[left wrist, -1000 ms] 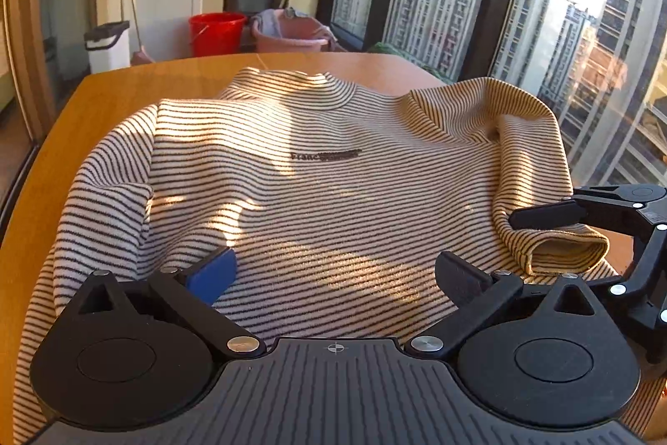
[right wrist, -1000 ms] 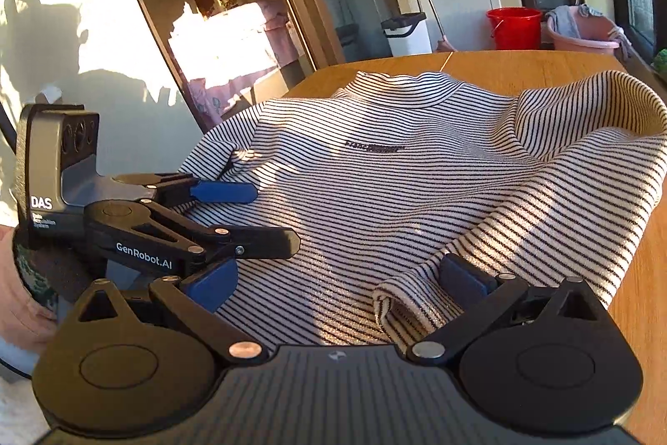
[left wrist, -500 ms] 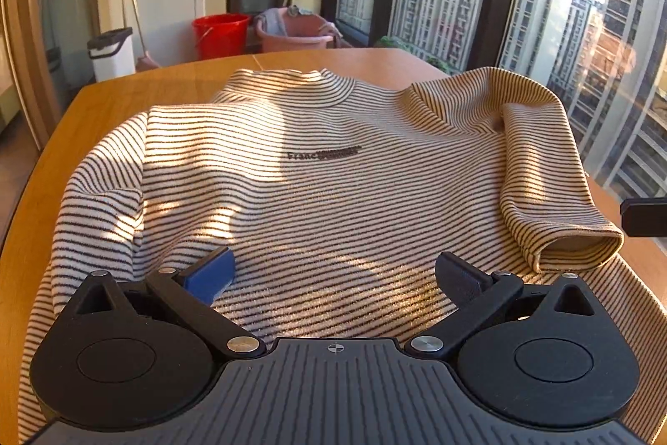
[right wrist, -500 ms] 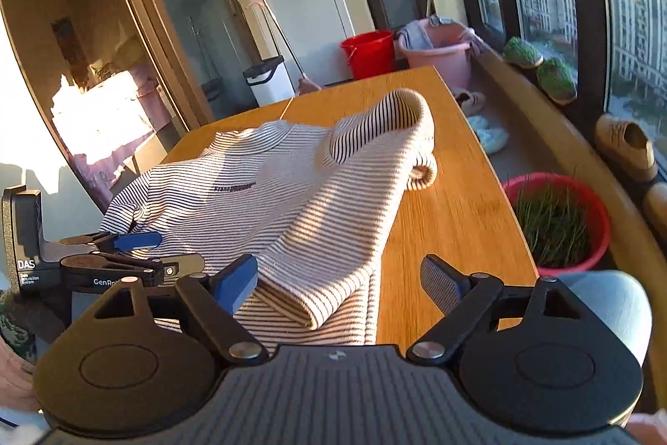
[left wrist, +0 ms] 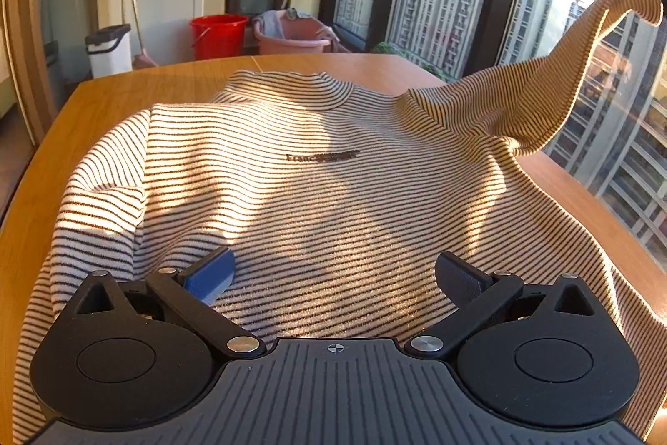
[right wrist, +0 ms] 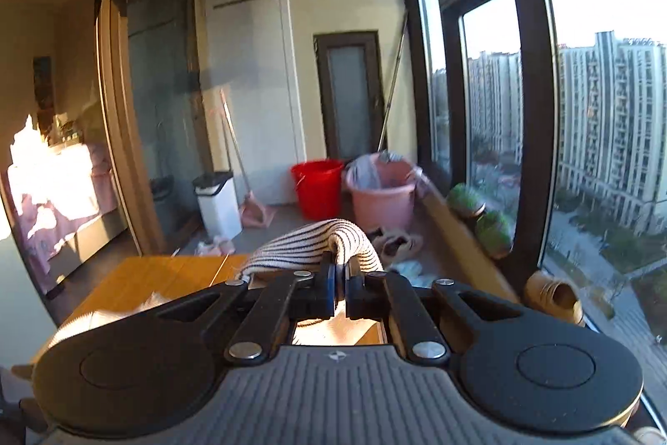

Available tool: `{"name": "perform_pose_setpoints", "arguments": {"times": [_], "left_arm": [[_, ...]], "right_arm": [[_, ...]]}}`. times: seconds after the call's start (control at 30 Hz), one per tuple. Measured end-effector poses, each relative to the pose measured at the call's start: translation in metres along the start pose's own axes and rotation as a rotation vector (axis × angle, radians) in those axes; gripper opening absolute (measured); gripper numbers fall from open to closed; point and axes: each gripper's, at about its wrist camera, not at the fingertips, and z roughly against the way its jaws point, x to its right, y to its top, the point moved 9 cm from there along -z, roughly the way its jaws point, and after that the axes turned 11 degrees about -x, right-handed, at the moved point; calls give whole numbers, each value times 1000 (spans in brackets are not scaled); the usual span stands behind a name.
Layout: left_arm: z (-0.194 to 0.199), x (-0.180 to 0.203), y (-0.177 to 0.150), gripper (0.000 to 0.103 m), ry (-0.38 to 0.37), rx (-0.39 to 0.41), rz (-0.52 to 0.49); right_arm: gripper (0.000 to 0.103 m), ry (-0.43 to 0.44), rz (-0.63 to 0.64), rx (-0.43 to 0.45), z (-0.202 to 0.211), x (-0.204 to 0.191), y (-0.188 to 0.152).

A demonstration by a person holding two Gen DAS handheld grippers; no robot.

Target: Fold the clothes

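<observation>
A cream sweater with thin dark stripes (left wrist: 325, 186) lies front up on the wooden table (left wrist: 125, 90). Its right sleeve (left wrist: 583, 61) is lifted high into the air at the upper right, cuff on top. My right gripper (right wrist: 339, 284) is shut on that sleeve cuff (right wrist: 333, 236) and holds it well above the table. My left gripper (left wrist: 333, 274) is open and empty, low over the sweater's hem near the front edge. The left sleeve (left wrist: 96, 219) lies folded along the sweater's left side.
Beyond the table's far end stand a white bin (left wrist: 108, 49), a red bucket (left wrist: 219, 34) and a pink basin (left wrist: 292, 36). Tall windows (left wrist: 542, 28) run along the right. Potted plants (right wrist: 479, 211) and shoes (right wrist: 554, 295) sit by the sill.
My right gripper has closed on the right sleeve's cuff and lifted it high off the table, tilting upward. The left gripper stays open over the hem.
</observation>
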Motion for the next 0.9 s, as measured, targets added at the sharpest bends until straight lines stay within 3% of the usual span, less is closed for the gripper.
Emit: {"name": "perform_pose_setpoints", "arguments": {"times": [0.1, 0.23, 0.5, 0.77, 0.9], "left_arm": [[1, 0, 0, 103, -5, 2, 4], [1, -1, 0, 103, -15, 6, 11], [3, -2, 1, 103, -32, 13, 25], [4, -3, 2, 103, -53, 22, 42], [4, -3, 2, 103, -55, 22, 43]], "right_arm": [[3, 13, 5, 67, 6, -2, 35], [3, 94, 34, 80, -1, -30, 56], [3, 283, 154, -25, -46, -141, 50], [5, 339, 264, -188, -110, -224, 21], [18, 389, 234, -247, -125, -234, 9]]}}
